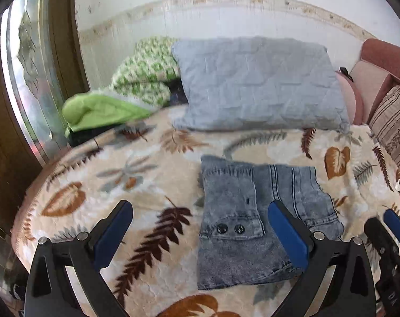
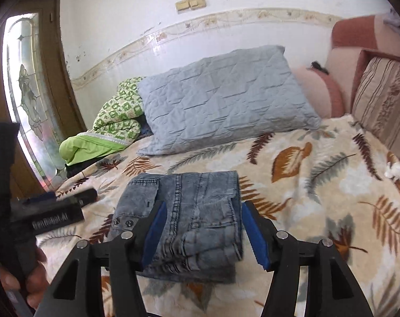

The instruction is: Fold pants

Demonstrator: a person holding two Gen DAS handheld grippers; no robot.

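I see the folded pants (image 1: 255, 219) lying on the leaf-print blanket (image 1: 136, 185) below the grey pillow (image 1: 258, 84), my left gripper (image 1: 200, 232) spread wide and empty, my right gripper (image 2: 202, 232) also wide, straddling the denim without gripping it

I'm seeing both grippers, left gripper (image 1: 200, 231) and right gripper (image 2: 202, 231), showing black frames, blue pads (image 2: 154, 233), silver screws (image 1: 318, 235); white lettering, probably "GenRobot.AI".
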